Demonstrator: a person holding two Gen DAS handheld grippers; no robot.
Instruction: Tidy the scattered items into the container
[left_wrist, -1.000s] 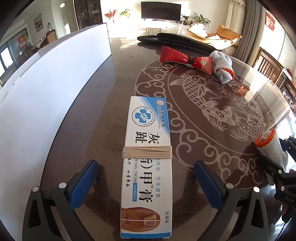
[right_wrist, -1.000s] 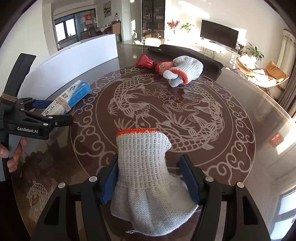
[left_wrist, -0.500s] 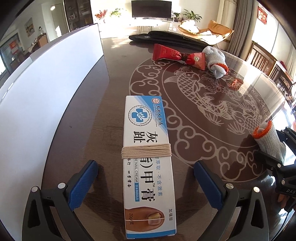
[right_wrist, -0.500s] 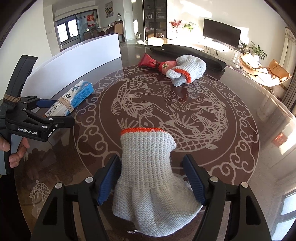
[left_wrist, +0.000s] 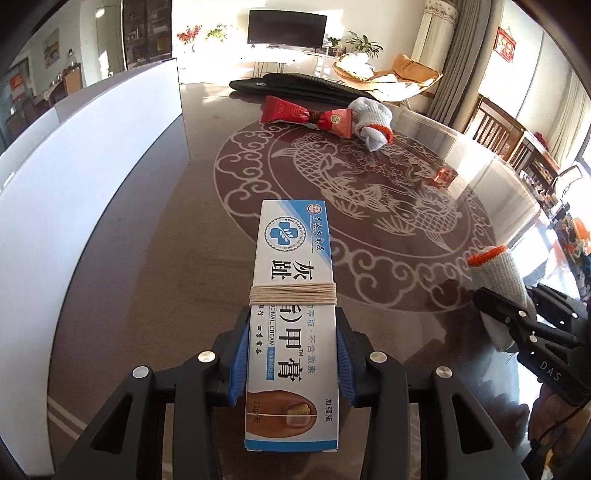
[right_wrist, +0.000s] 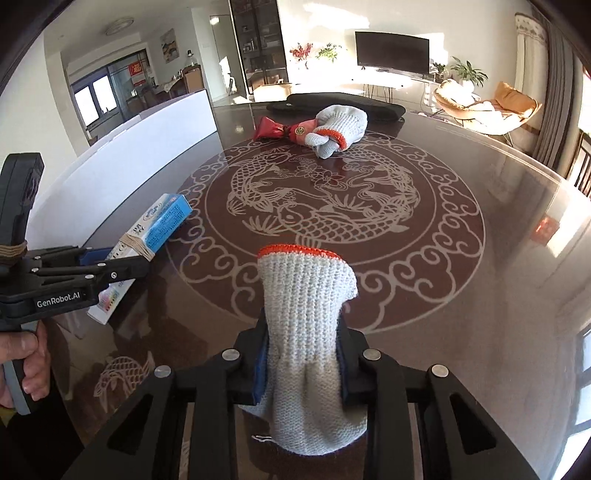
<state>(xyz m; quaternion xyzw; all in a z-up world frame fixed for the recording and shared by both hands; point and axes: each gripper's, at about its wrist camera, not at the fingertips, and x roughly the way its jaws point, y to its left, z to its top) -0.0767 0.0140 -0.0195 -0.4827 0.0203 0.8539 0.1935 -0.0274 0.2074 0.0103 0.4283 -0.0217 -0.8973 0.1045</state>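
My left gripper (left_wrist: 292, 354) pinches the nail cream box (left_wrist: 291, 295), both blue pads (left_wrist: 236, 363) pressed flat against its long sides just behind the string (left_wrist: 293, 294) wound around its middle; the box runs straight ahead between the fingers over the glass table (left_wrist: 147, 280). The white container (left_wrist: 88, 177) stands to that gripper's left. My right gripper (right_wrist: 302, 360) squeezes 1 knit glove (right_wrist: 308, 314) at its waist, orange cuff pointing forward, jaws drawn in tight. Far ahead of both, a red candy wrapper (left_wrist: 306, 116) lies touching a 2nd glove (left_wrist: 371, 120).
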